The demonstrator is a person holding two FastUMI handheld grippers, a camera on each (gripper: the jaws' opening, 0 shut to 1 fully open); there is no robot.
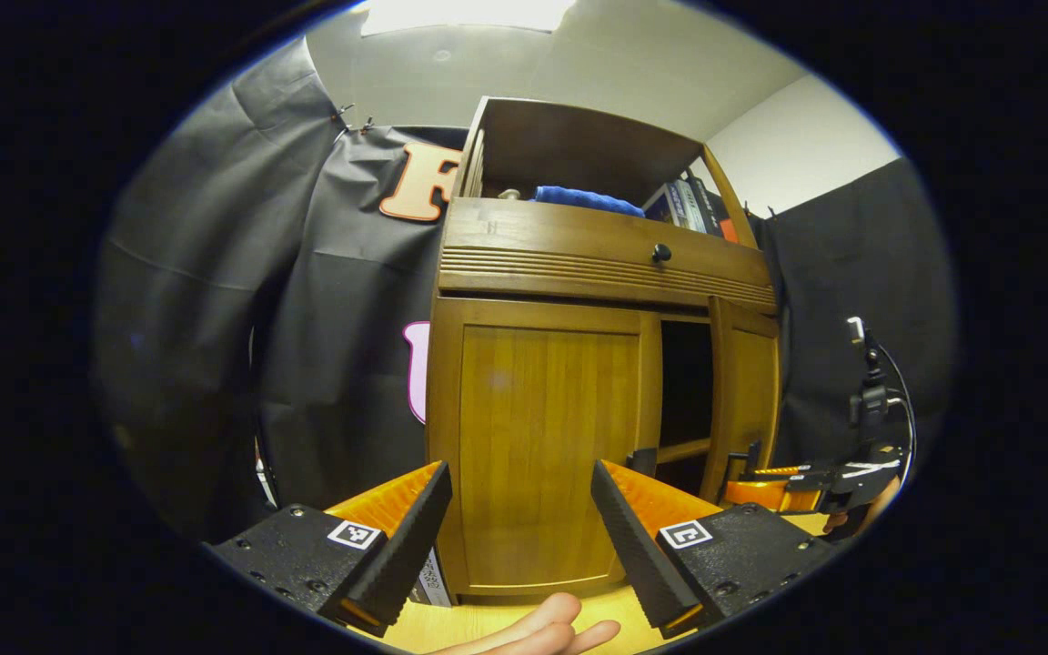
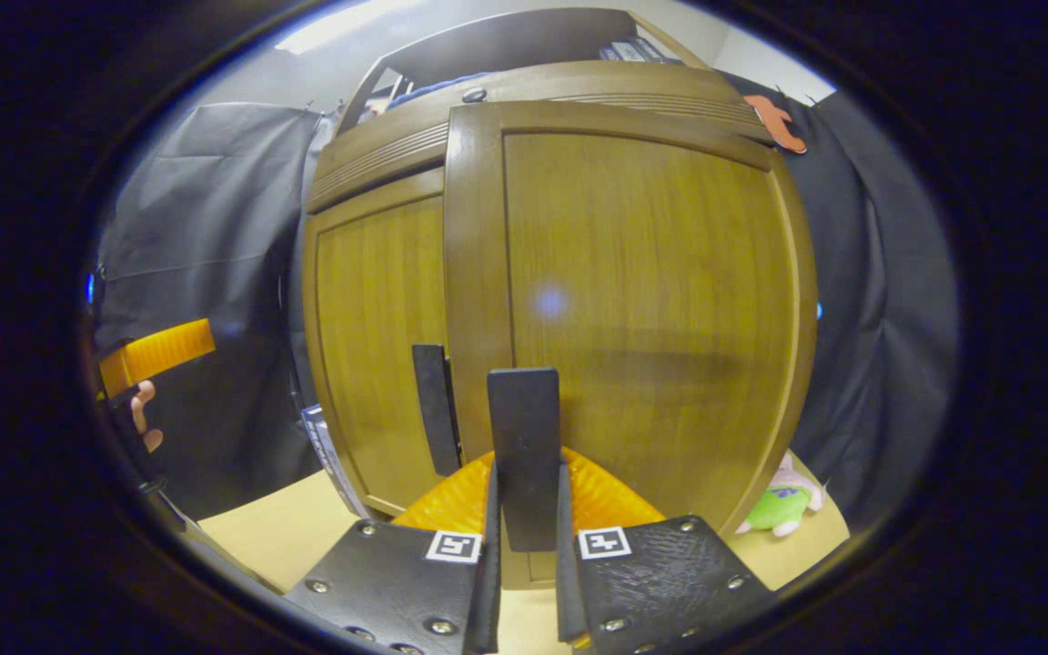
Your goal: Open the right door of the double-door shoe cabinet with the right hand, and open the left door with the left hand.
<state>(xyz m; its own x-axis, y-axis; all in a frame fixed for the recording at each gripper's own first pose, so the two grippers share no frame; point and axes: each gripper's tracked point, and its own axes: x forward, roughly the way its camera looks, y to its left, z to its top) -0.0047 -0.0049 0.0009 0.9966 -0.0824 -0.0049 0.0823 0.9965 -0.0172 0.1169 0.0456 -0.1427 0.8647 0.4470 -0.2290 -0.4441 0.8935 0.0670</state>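
In the left gripper view the shoe cabinet [image 1: 601, 382] stands ahead on the tabletop [image 1: 488, 628], its left door [image 1: 547, 455] flat and closed at the centre, while toward 3 o'clock the right door [image 1: 742, 400] stands swung out a little, with a dark gap between the two. The left tool [image 1: 520, 528] hangs low at 6 o'clock with its fingers spread wide and nothing between them, short of the left door; fingertips of a hand [image 1: 547, 629] show beneath it. At about 4 o'clock the right tool [image 1: 765, 482] sits at the lower part of the right door. In the right gripper view the right door [image 2: 651, 309] looms close, its free edge running up at 12 o'clock, and the left door [image 2: 378, 337] lies behind it toward 9 o'clock. The right tool [image 2: 486, 414] has one dark finger [image 2: 524, 455] lying on the door's front and the other [image 2: 435, 409] standing beyond the edge, so it seems to straddle that edge; whether both press on the wood I cannot tell. The step in hand looks to be swinging the right door wider. To do it well, keep hold of the free edge and draw along an arc around the hinge at the far side rather than straight back, so the finger does not slip off. The left tool at 9 o'clock [image 2: 156, 350] is best kept clear of that sweep, then brought to the left door's inner edge.
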